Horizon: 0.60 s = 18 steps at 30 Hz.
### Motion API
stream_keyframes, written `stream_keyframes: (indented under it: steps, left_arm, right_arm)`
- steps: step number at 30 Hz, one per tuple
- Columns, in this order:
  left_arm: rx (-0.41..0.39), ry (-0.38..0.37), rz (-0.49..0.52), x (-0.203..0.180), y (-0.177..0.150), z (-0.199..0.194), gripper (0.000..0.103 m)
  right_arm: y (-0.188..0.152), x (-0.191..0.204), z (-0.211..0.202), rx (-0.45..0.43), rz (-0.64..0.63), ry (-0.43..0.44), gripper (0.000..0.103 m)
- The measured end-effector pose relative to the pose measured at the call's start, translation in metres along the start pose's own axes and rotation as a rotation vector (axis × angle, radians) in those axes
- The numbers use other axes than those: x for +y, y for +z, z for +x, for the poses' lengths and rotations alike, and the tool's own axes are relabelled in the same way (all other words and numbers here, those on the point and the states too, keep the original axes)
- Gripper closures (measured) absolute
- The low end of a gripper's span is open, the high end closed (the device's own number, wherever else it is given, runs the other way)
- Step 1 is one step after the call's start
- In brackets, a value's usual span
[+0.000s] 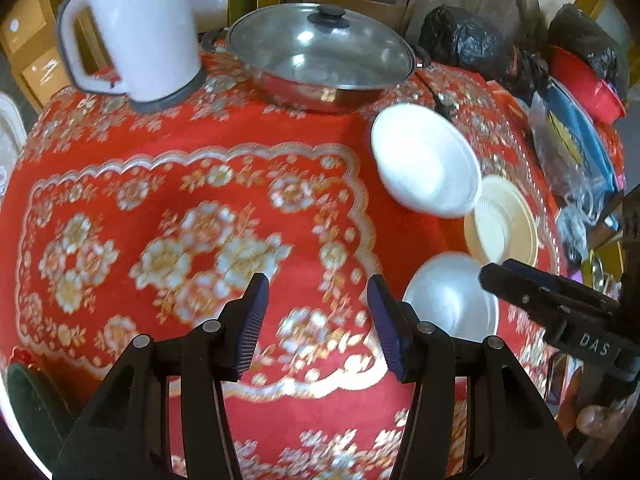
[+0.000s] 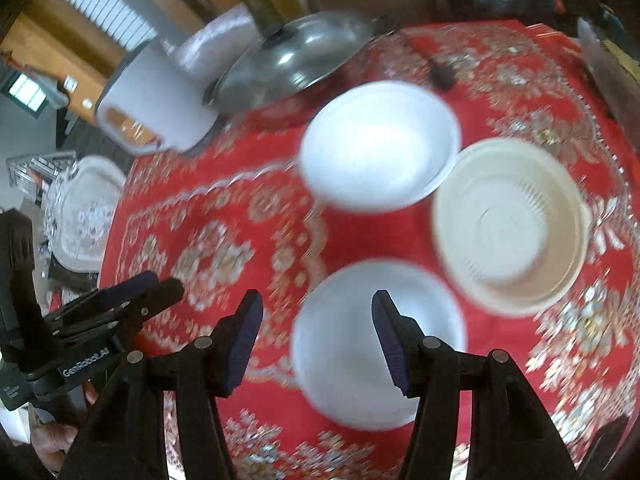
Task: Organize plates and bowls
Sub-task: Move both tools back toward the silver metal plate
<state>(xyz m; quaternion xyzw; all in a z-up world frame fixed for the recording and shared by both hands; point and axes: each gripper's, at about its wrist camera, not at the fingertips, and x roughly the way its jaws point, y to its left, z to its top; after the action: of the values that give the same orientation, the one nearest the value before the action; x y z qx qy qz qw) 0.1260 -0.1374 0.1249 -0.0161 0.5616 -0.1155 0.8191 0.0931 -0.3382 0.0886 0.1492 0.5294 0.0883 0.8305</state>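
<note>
Two white bowls and a cream ribbed bowl sit on a red flowered tablecloth [image 1: 240, 128]. In the right wrist view the near white bowl [image 2: 344, 344] lies just under and ahead of my open, empty right gripper [image 2: 318, 336]. The far white bowl [image 2: 380, 144] and the cream bowl [image 2: 512, 224] stand behind it. In the left wrist view my left gripper [image 1: 318, 320] is open and empty over bare cloth. The near white bowl [image 1: 452, 300], the far white bowl [image 1: 428, 160] and the cream bowl [image 1: 504, 224] are to its right. The right gripper [image 1: 532, 292] reaches in from the right.
A white electric kettle [image 1: 140, 28] and a steel pot with a glass lid [image 1: 320, 52] stand at the back. Black bags [image 1: 464, 40], a red container [image 1: 584, 80] and plastic packets [image 1: 572, 152] crowd the right edge. A patterned white tray [image 2: 84, 216] lies off the table's left.
</note>
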Motion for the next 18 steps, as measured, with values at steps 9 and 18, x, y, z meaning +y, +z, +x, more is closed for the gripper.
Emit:
stream_keyframes:
  steps: [9, 18]
  left_arm:
    - [0.009, -0.014, -0.04, -0.027, 0.053, 0.035, 0.052]
    - [0.045, -0.027, -0.106, -0.039, 0.078, 0.075, 0.052]
  right_arm:
    - [0.068, -0.062, -0.01, -0.081, 0.038, -0.101, 0.045]
    - [0.117, -0.091, 0.021, -0.043, 0.038, -0.087, 0.044]
